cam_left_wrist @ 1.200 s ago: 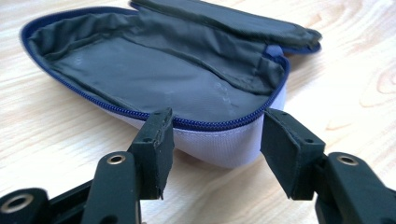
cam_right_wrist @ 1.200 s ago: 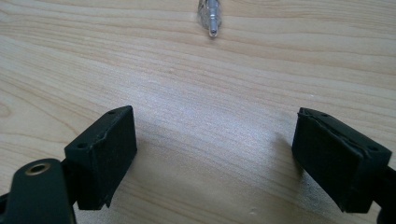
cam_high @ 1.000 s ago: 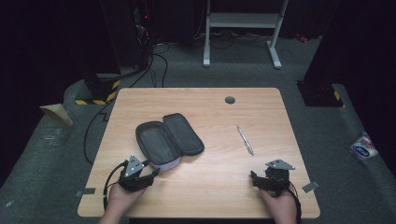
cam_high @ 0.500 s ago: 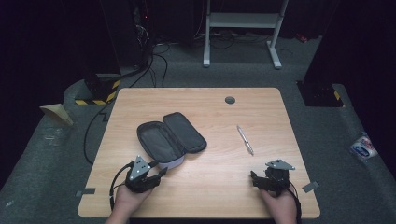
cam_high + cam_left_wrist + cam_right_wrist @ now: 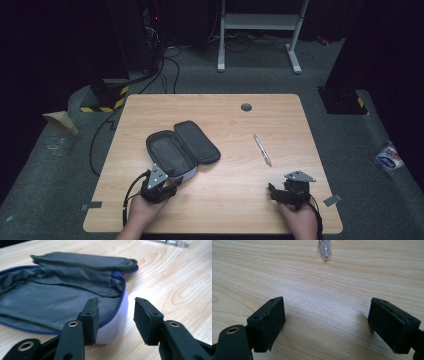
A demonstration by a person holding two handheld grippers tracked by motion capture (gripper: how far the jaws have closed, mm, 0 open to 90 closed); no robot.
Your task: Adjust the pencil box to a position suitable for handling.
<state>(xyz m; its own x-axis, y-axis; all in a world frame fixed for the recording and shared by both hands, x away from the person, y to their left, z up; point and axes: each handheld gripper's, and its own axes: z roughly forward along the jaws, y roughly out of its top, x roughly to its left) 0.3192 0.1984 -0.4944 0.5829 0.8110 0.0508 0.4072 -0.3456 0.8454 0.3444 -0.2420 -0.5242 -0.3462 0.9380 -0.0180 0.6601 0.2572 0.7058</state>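
From the high view we see the open pencil case (image 5: pixel 181 148) lying left of centre on the wooden table (image 5: pixel 225 120), its lid folded back to the right of the tray half. A pen (image 5: pixel 262 149) lies well to the right of the case, and a small round grommet (image 5: pixel 246 107) sits beyond it toward the far edge. Our left gripper (image 5: pixel 167 181) is at the case's near end, and our right gripper (image 5: pixel 274 192) rests well apart from the case, nearer than the pen.

The left gripper view gives what the high view cannot: the left gripper (image 5: pixel 115 315) has its jaws parted, one jaw over the grey lining inside the case (image 5: pixel 62 290) and the other outside its pale wall, straddling the blue-zippered rim without closing on it. The pen (image 5: pixel 172 242) shows at the top edge beyond the case.

In the right gripper view the right gripper (image 5: pixel 325 322) has its jaws wide apart over bare wood, with the tip of the pen (image 5: pixel 323 248) ahead, well clear of them.

Against half a second ago, the left gripper has edged forward onto the case's near rim; the case, pen and right gripper lie as they did.
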